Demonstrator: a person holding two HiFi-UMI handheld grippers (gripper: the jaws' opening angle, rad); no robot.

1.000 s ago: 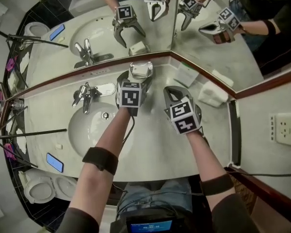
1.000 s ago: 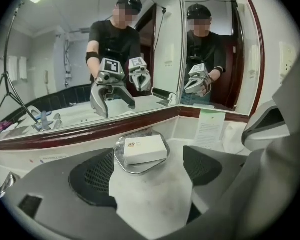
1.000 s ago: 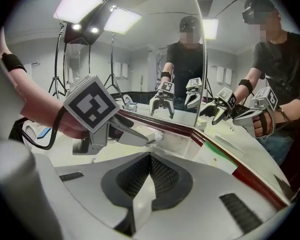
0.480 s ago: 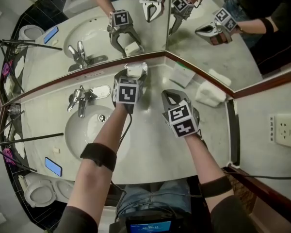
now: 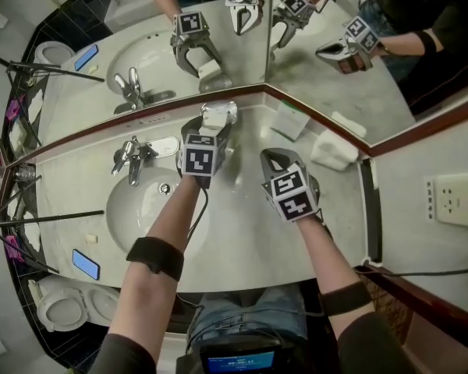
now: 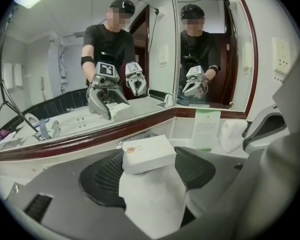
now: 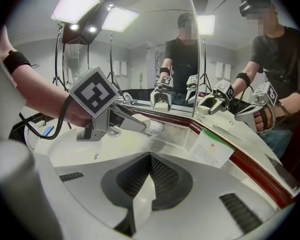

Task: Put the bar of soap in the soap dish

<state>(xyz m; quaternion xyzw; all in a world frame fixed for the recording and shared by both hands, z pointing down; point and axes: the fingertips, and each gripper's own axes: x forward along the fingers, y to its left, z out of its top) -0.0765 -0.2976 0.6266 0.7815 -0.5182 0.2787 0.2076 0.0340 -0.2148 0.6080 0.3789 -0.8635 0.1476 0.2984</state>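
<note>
At the far edge of the counter, just below the mirror, the left gripper reaches over the dish with the soap, a small white box, between its jaws. These jaws have just been closing, and the pads now sit against the soap's two sides, gripping it. A second ago they stood much wider, spread out round the dish. The soap lies within the dish's outline, near its middle, with the rim showing just beyond and beneath it; whether it rests in the dish or hangs just clear of it I cannot tell. To the right and nearer, the right gripper is held over bare counter, its jaws shut tight with nothing between them, and it is in the same place as a second ago. Left of the dish stands the tap, and nearer than the tap lies the basin. Right of the dish a card leans by the mirror's corner, and a folded towel lies further right, well apart from both grippers. Dish and tap sit a little further left in the head view than they did a second ago.
</note>
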